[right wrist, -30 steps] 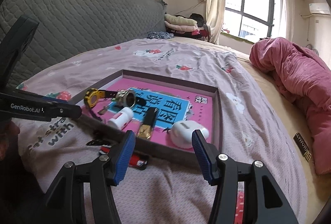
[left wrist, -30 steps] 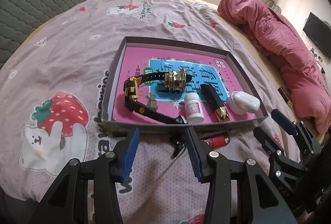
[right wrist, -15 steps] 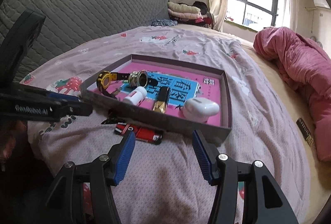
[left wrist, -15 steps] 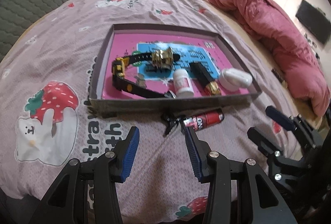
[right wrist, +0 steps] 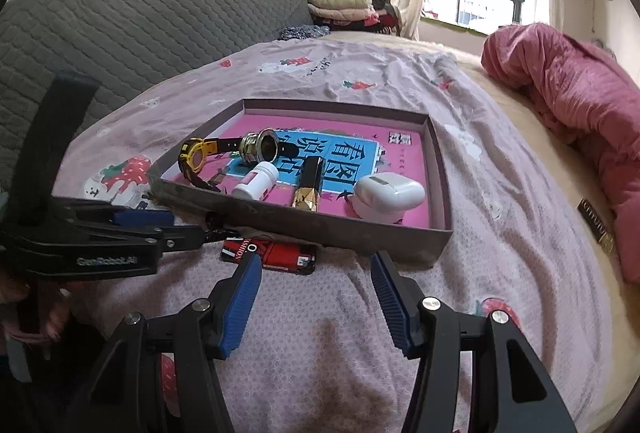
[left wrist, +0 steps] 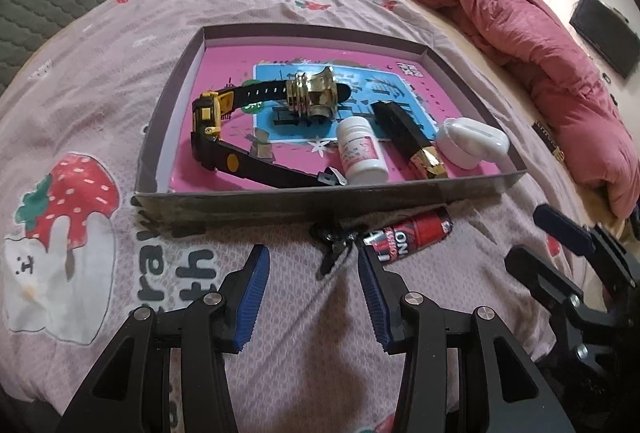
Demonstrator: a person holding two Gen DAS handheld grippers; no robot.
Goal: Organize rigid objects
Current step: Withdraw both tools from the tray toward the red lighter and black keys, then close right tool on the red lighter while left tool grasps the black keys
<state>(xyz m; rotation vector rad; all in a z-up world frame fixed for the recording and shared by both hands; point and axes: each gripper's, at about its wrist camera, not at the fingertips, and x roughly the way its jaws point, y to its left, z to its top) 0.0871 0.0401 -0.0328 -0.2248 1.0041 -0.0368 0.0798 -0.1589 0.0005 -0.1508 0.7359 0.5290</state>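
Note:
A shallow grey box (left wrist: 280, 202) (right wrist: 438, 169) with a pink bottom lies on the bed. In it are a yellow-black watch (left wrist: 210, 115) (right wrist: 192, 157), a brass fitting (left wrist: 314, 97) (right wrist: 260, 145), a white pill bottle (left wrist: 360, 149) (right wrist: 256, 183), a black-gold lipstick (left wrist: 408, 137) (right wrist: 308, 185) and a white earbud case (left wrist: 472, 143) (right wrist: 390, 195). A red lighter (left wrist: 412, 233) (right wrist: 272, 251) and a small black clip (left wrist: 336, 239) lie on the sheet just outside the box's near wall. My left gripper (left wrist: 310, 297) is open, short of the clip. My right gripper (right wrist: 316, 303) is open, short of the lighter.
The bed has a lilac strawberry-print sheet (left wrist: 100, 53). A rolled pink duvet (left wrist: 540, 45) (right wrist: 568, 93) lies to the right. A grey quilted headboard (right wrist: 140, 21) stands at the left and folded clothes (right wrist: 344, 5) lie by the window.
Both grippers drew back from the box and then eased forward a little. The lighter and clip, half hidden before, now show fully in front of the box. Both grippers stayed open.

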